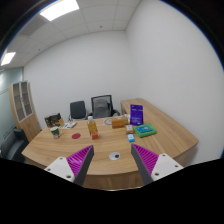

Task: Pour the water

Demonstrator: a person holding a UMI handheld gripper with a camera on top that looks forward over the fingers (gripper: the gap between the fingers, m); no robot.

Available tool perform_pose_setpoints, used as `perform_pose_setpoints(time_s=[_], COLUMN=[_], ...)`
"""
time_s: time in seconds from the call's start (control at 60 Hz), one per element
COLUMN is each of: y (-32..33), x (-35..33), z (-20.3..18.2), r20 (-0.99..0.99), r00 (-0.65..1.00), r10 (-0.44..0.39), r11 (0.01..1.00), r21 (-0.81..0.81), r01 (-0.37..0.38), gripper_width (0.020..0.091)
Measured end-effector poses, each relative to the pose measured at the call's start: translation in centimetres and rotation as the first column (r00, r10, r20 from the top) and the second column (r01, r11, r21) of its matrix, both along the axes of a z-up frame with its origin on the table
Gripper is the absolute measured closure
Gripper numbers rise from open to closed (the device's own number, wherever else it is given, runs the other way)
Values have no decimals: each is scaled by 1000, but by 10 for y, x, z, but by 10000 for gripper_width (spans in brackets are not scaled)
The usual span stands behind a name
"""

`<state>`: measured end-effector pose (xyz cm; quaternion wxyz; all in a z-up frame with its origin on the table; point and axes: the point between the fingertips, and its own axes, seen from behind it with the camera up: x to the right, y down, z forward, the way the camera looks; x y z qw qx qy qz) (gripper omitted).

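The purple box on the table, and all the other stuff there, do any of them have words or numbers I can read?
No text can be read anywhere.
Purple box: pale marks on its front, too small to read.
Orange-brown item near the table's middle: no readable label.
Teal thing beside the box: no readable text.
The gripper is open, fingers apart, nothing between them.

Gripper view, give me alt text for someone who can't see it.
The gripper, its fingers open and holding nothing, hovers above the near edge of a large wooden conference table. Small items sit farther along the table, including a purple box, with two office chairs against the white wall beyond.
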<state>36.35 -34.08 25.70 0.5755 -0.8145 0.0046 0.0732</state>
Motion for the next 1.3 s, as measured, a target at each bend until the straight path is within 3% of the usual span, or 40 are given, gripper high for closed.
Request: perform_pose_setpoints(time_s=[0.083, 0.267, 0.483, 0.617, 0.9, 1.1, 1.167, 1.2, 1.3], y=[4, -14, 35, 115, 348, 436, 451, 457, 458], x=[14, -30, -77, -119, -195, -220, -227, -228, -229], z=[4, 3, -24, -63, -149, -188, -192, -186, -188], r20=[13, 28, 51, 73, 73, 95, 99, 90, 110], r00=[999, 995, 997, 997, 994, 990, 990, 992, 991], r10=[-45, -94, -54, 5, 86, 102, 98, 88, 74], r11=[999, 996, 999, 1000, 993, 988, 986, 985, 985], r21=[20, 14, 2, 10, 75, 104, 128, 143, 146], r01=[45, 94, 54, -6, -91, -112, -110, -101, -90], gripper_width=[273, 273, 272, 270, 273, 276, 329, 481, 556])
